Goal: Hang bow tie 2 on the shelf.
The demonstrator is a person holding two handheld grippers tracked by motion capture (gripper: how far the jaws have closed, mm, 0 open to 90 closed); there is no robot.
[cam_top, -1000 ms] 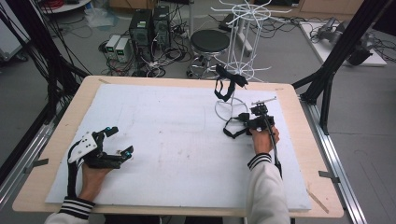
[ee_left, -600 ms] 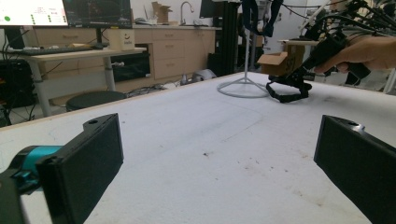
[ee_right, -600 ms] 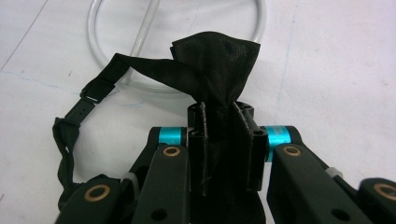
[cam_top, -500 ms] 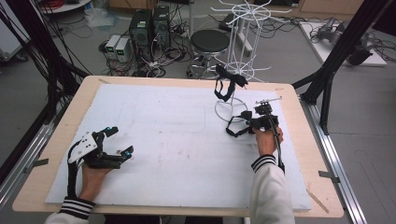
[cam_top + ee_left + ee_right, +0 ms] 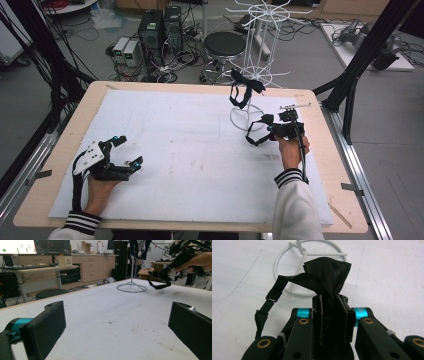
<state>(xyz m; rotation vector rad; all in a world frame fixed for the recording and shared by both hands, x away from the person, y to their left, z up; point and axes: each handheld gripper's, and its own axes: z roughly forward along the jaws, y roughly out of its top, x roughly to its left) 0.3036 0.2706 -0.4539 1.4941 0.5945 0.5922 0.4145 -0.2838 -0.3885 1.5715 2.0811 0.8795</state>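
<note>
Currently a black fabric pouch [image 5: 328,275] with a dangling strap is clamped between the right gripper [image 5: 331,315] fingers — held just beside the white wire stand [image 5: 248,107]; the left gripper [image 5: 127,152] fingers are spread apart, well away from that stand.

Wooden bench [image 5: 320,107] covered almost edge to edge by a white, faintly stained sheet [image 5: 170,150], on which the round wire base of a white wire rack [image 5: 245,116] rests near the far right corner.

Black stool [image 5: 224,44], computer towers [image 5: 161,24] and cables on the floor beyond the table [image 5: 320,150].
</note>
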